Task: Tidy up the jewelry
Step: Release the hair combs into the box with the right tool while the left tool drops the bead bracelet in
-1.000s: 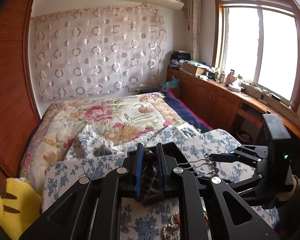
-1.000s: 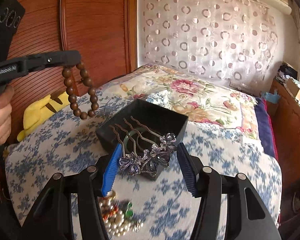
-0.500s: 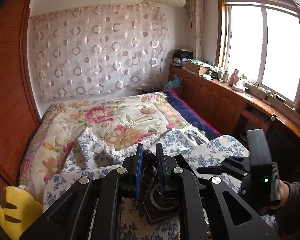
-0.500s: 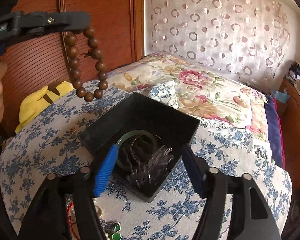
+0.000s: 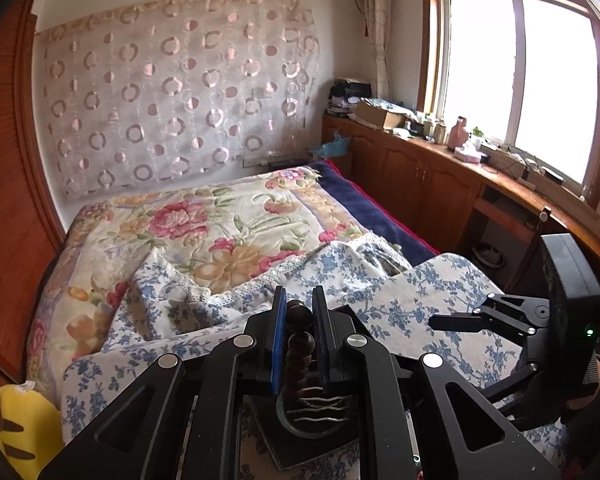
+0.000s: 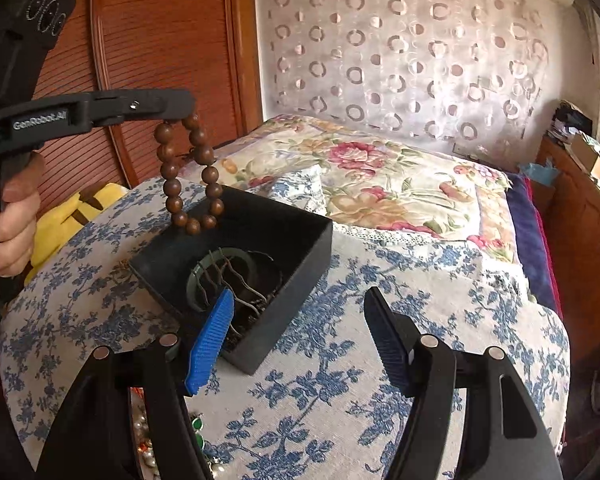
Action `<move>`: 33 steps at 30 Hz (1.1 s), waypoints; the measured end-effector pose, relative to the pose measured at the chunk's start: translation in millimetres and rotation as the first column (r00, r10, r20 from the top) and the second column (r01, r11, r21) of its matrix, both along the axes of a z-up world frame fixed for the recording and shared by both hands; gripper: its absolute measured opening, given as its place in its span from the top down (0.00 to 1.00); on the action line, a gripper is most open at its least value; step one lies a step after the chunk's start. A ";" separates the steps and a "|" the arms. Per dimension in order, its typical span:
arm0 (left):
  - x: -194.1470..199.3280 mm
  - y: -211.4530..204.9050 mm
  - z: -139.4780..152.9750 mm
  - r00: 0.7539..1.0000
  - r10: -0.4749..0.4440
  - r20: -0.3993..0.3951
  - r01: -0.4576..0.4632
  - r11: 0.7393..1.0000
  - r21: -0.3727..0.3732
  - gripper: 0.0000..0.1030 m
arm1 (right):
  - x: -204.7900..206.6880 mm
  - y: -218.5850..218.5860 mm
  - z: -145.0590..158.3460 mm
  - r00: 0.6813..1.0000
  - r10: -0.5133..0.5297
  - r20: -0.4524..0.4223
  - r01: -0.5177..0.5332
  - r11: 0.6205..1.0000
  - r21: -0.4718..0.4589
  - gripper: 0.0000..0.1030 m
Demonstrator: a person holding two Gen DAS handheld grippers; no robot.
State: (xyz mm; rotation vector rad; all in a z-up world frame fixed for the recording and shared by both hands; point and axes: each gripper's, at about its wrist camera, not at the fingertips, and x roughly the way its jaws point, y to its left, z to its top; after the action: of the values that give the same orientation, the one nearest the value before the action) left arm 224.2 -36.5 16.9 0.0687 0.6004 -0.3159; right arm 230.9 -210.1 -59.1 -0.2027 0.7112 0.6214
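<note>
Hovering brown wooden bead bracelet point(image 6: 190, 176), pinched in my left gripper point(image 5: 299, 334), over open black box point(image 6: 300, 264).
Green bangle point(image 6: 204, 270) and hair comb point(image 6: 240, 284) are sitting inside; right gripper point(image 6: 300, 336) hanging wide, empty; pearl pile point(image 6: 148, 440) is waiting.

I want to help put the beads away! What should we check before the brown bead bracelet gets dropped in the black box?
1. Bracelet gripped: ok. The left gripper is shut on the brown bead bracelet, which hangs from its fingers.
2. Bracelet over the box: cannot tell for sure. Its lowest beads hang near the far left corner of the black box; moving further over the middle looks safer.
3. Room in the box: ok. The green bangle and the hair comb lie inside, with free floor behind them.
4. Right gripper out of the way: ok. It is open, holds nothing, and sits at the near side of the box.
</note>
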 end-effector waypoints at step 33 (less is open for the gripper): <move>-90.6 17.8 -56.9 0.996 0.002 -0.085 -0.001 1.000 0.006 0.70 | -95.2 -12.7 -19.3 0.999 -0.037 -0.028 0.037 0.999 -0.008 0.50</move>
State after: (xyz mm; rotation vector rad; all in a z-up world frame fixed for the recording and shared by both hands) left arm 133.6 -18.7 -40.0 0.0607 0.6860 -0.3166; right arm 135.7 -222.9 -78.5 -0.1879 0.7429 0.5876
